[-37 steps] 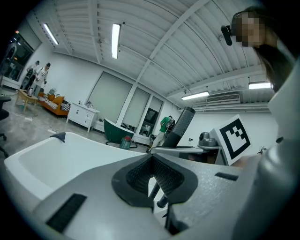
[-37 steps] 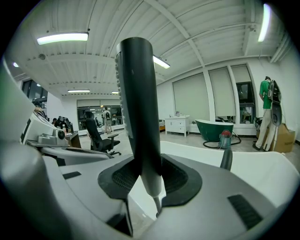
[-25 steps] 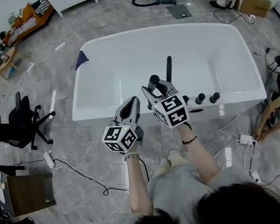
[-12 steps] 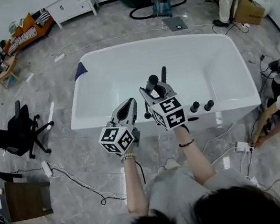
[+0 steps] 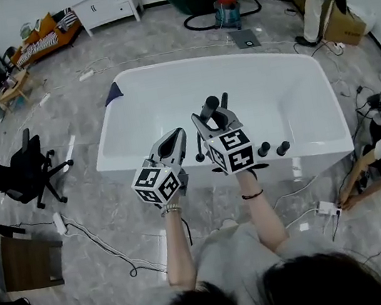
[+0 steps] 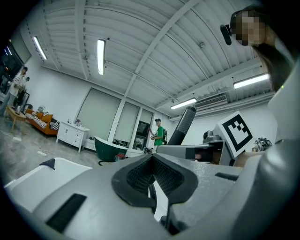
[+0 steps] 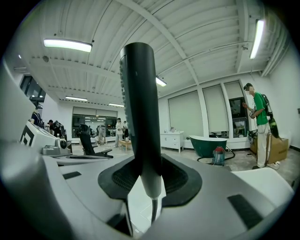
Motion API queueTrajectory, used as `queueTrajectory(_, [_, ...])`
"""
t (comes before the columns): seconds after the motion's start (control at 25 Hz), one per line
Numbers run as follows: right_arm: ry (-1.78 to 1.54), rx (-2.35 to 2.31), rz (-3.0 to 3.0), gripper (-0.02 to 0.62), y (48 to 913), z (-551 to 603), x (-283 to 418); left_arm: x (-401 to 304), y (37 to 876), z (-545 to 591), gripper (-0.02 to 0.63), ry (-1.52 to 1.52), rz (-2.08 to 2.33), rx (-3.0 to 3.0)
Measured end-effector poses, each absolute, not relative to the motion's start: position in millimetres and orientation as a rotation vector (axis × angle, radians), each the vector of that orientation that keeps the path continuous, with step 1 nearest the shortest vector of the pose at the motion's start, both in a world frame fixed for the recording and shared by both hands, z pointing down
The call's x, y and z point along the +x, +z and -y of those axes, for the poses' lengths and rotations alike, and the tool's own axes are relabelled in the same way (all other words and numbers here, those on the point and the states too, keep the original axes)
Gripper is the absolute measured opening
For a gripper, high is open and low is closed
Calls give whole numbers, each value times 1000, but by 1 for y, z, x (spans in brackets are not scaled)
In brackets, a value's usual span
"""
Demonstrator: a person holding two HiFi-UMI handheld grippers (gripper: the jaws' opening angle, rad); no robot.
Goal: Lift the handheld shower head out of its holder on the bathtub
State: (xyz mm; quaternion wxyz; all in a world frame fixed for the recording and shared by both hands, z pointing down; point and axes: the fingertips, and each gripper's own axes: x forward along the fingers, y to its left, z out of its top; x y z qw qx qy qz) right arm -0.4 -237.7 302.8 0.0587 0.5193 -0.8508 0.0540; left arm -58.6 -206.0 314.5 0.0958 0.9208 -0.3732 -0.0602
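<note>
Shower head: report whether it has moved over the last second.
Yes. Held in the right gripper, the shower head has shifted slightly up-frame against the black knobs on the bathtub rim.

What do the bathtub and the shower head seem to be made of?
Bathtub: glossy white, smooth shell with soft reflections, probably acrylic or enamel. Shower head: matte black body, likely coated plastic or metal; its lower end looks satin pale grey, perhaps metal.
</note>
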Motion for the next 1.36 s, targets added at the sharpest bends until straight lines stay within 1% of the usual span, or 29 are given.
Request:
queueTrajectory(0.6, [82, 1541, 2615, 132, 281, 222, -5, -55, 298, 191, 5, -189, 1122, 2766])
queueTrajectory(1.36, [77, 1540, 2627, 132, 282, 217, 0, -49, 301, 181, 5, -174, 1135, 2765])
